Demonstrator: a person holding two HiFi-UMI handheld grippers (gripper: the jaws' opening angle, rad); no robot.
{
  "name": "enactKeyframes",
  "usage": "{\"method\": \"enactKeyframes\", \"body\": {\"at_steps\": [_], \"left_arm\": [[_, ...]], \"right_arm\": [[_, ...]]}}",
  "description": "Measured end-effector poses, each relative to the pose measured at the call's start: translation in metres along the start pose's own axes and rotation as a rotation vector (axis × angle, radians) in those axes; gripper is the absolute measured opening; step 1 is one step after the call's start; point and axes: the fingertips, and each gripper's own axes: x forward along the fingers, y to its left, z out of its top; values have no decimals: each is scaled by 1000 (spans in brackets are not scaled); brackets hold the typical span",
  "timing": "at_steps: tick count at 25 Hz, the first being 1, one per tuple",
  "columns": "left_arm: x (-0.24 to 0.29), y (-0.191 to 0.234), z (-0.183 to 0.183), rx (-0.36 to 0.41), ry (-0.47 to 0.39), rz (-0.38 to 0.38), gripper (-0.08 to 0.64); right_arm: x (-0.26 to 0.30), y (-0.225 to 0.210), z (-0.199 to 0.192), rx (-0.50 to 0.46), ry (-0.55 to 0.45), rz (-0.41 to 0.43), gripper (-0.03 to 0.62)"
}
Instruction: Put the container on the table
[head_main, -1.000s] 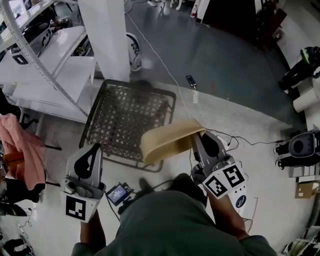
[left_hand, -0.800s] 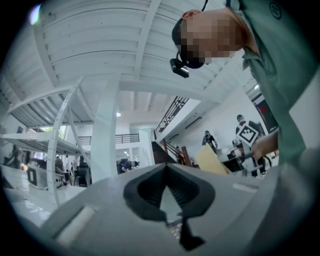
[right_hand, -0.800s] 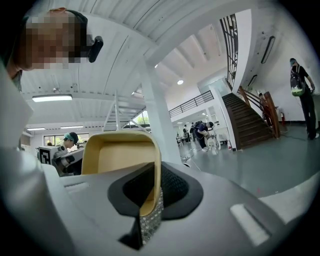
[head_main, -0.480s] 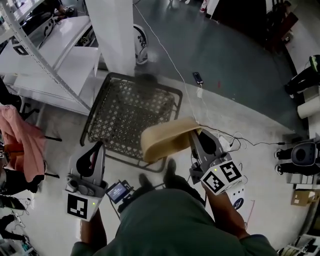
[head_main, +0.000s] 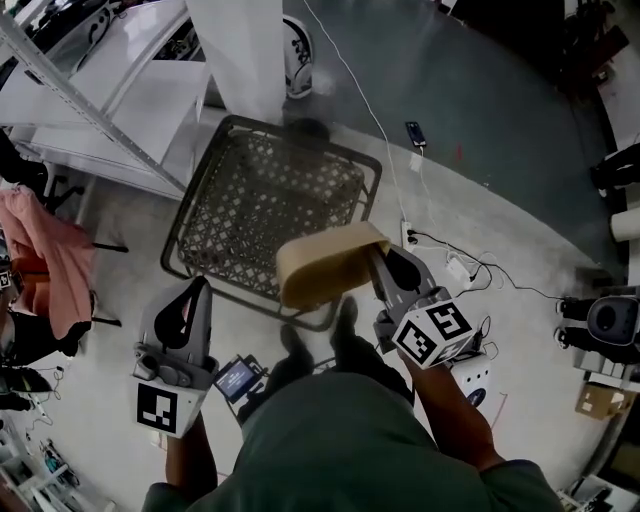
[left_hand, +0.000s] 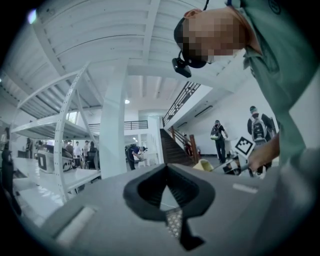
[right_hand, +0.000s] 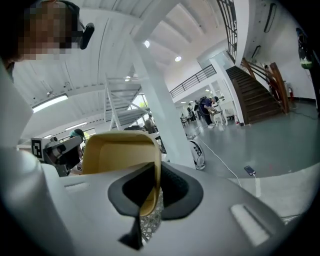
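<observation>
tan container (head_main: 325, 262) still held over basket (head_main: 260, 200)

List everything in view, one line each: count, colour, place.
container: one, tan, held up in the air, overlapping the wire basket's near corner in the head view
wire basket: one, dark, on the floor ahead
pillar: one, white, beyond the wire basket
shelving unit: one, white, upper left
phone: one, dark, on the grey floor, upper right
cloth: one, pink, far left
left gripper: one, grey, jaws together, empty
right gripper: one, grey, jaws shut on the container's wall
</observation>
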Motion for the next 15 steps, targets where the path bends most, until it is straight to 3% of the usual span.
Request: {"method": "enactKeyframes", "body": {"at_steps": [15], "left_arm": [[24,-6,-60,-73,102,2,2]], "right_arm": [[48,-36,-70,68,165,12,29]]}}
